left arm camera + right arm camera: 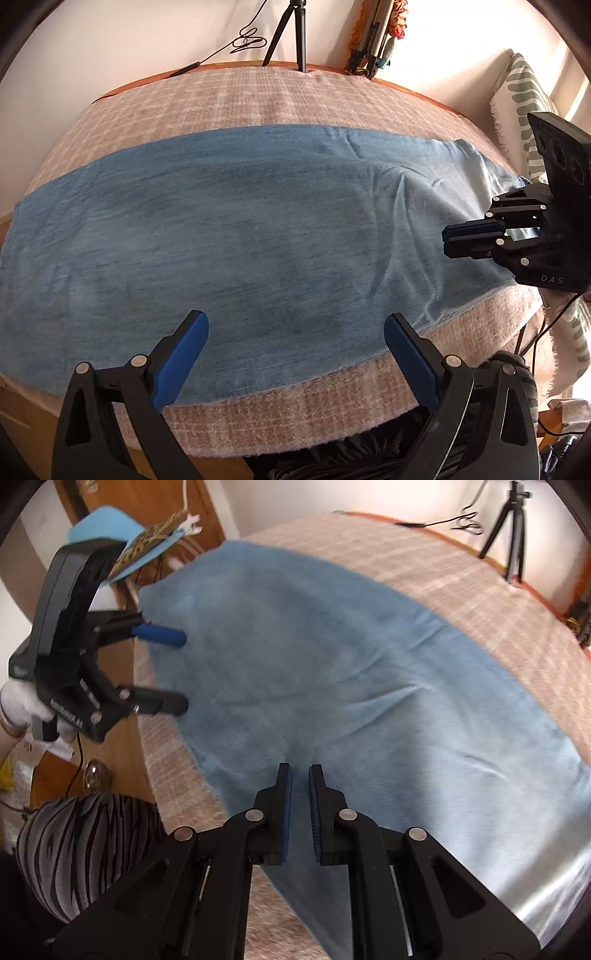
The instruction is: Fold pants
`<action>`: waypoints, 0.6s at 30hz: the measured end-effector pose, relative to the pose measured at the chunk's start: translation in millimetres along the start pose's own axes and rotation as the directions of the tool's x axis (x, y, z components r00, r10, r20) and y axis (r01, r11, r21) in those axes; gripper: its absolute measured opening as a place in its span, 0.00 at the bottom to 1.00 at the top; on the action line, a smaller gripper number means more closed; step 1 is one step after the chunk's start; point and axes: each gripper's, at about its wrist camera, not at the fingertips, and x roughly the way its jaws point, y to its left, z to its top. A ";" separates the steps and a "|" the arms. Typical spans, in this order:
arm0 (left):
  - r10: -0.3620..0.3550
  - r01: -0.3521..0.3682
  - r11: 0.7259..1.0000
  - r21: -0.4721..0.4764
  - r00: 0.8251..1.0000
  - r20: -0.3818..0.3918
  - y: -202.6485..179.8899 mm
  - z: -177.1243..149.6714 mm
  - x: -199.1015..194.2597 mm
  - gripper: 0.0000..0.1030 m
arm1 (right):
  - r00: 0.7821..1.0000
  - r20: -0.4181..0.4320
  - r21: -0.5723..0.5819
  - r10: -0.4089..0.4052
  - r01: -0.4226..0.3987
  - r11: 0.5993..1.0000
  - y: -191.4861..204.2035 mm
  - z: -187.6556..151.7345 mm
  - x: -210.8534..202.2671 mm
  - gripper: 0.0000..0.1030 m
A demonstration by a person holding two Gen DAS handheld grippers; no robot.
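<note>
a checked pink-beige blanket [236, 99] covers the bed ahead of the left gripper. beyond its far edge stand a black tripod [295, 33] and a tangled black cable [247, 40]. off to that gripper's right leans a green-patterned cushion [524, 96]. left of the right gripper, what may be a wooden door [147, 498].

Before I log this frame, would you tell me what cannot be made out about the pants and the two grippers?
- Pants: waistband and hems unreadable; motion blur in both views, glare whitens the near end in the right wrist view.
- Right gripper: fingers nearly closed with a slim gap; any pinched cloth is not discernible.
- Left gripper: open; whether it touches the pants cannot be judged.
- Bed cover: its ends are cut off by the lens rim.
</note>
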 end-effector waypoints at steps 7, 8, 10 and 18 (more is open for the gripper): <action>0.025 -0.025 0.999 -0.048 1.000 0.006 38.4 -22.2 -10.9 0.94 | 1.000 0.009 -0.014 -0.012 0.012 1.000 13.3 9.7 -15.2 0.44; 0.031 -0.030 0.997 -0.073 0.999 0.013 46.1 -25.2 -16.4 0.94 | 1.000 0.027 -0.012 -0.014 0.014 1.000 15.4 11.6 -20.3 0.53; 0.021 -0.014 0.990 -0.140 0.999 0.049 65.1 -32.3 -31.4 0.94 | 0.998 0.060 -0.011 -0.011 0.011 1.000 21.7 15.8 -29.2 0.61; 0.050 0.015 0.912 -0.410 0.988 0.149 166.1 -73.2 -92.3 0.94 | 0.995 0.101 0.017 -0.017 0.015 1.000 35.8 34.6 -34.0 0.69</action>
